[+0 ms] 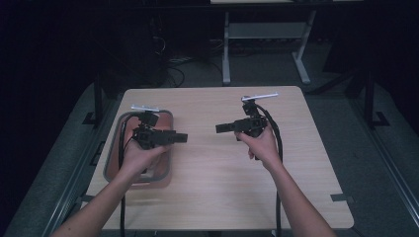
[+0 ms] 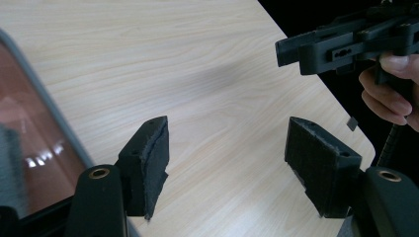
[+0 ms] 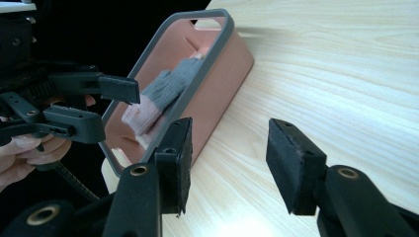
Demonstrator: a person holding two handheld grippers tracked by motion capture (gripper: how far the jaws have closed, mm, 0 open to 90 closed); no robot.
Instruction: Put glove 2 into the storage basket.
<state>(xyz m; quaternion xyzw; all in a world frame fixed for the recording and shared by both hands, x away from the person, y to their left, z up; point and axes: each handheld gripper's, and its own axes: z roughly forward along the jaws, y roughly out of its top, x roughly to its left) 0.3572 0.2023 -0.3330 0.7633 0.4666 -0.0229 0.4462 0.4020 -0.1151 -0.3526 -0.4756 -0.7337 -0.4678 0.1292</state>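
A salmon-pink bin with a grey rim (image 1: 111,163) stands at the table's left edge, and its side wall (image 3: 217,94) and rim (image 2: 54,123) are close to the jaws. Inside it lies a knitted piece, grey and pale pink (image 3: 163,94). My left gripper (image 1: 180,137) hovers over the bin's right edge and points right, open, with bare wood between its pads (image 2: 227,158). My right gripper (image 1: 220,128) points left toward it over the table's middle, open and holding nothing (image 3: 227,153). The two gripper tips face each other across a short gap.
The light wooden table (image 1: 222,197) has rounded corners and a strip of tape (image 1: 341,198) at its right edge. Beyond the far edge stand white desk legs (image 1: 226,54) and a tangle of cables (image 1: 173,69) on a dark floor.
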